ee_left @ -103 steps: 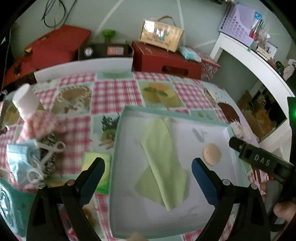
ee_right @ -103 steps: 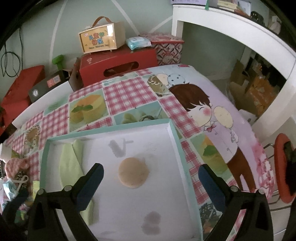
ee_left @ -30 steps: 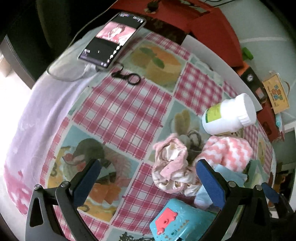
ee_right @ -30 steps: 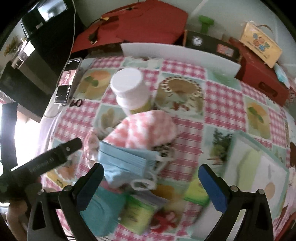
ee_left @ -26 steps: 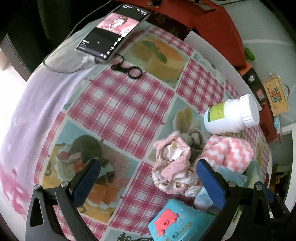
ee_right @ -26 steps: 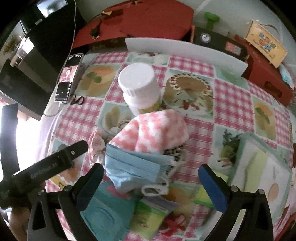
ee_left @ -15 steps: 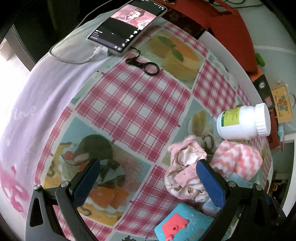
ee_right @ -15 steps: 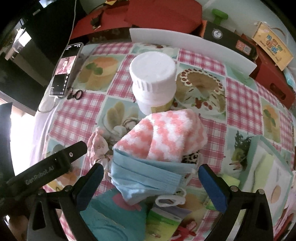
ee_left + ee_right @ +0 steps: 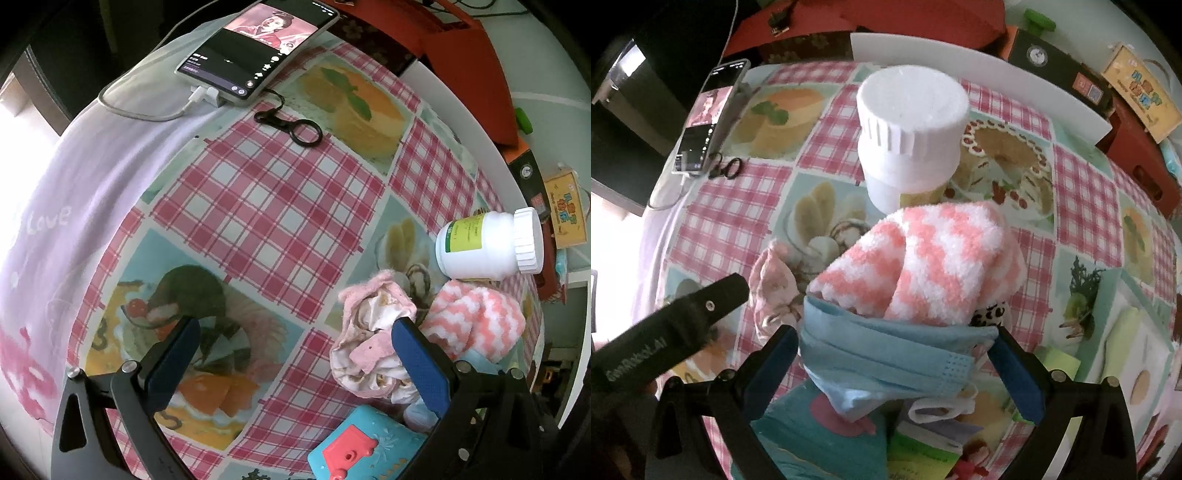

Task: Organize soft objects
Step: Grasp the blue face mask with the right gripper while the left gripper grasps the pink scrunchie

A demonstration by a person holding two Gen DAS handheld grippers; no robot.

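A pile of soft things lies on the checked tablecloth: a blue face mask (image 9: 886, 354), a pink-and-white fuzzy sock (image 9: 923, 258) resting on it, and a pink scrunchie (image 9: 775, 288) to the left. My right gripper (image 9: 892, 341) is open, its fingers on either side of the mask, not closed on it. My left gripper (image 9: 293, 332) is open over bare tablecloth, and the scrunchie (image 9: 369, 339) touches the inside of its right finger. The sock (image 9: 480, 321) lies just beyond. The left gripper's body (image 9: 683, 325) shows in the right wrist view.
A white pill bottle (image 9: 912, 122) stands behind the sock. A teal toy box (image 9: 365, 443) and a booklet (image 9: 923, 443) sit near the front. A white tray (image 9: 1156, 317) at right holds a green cloth (image 9: 1119, 339) and a round puff (image 9: 1141, 384). A phone (image 9: 258, 48) and a key clip (image 9: 291, 127) lie far left.
Both grippers have left the tray for the pile. Over the last second the right gripper closed in until its fingers flank the mask; the left drifted, so the scrunchie moved towards its right finger.
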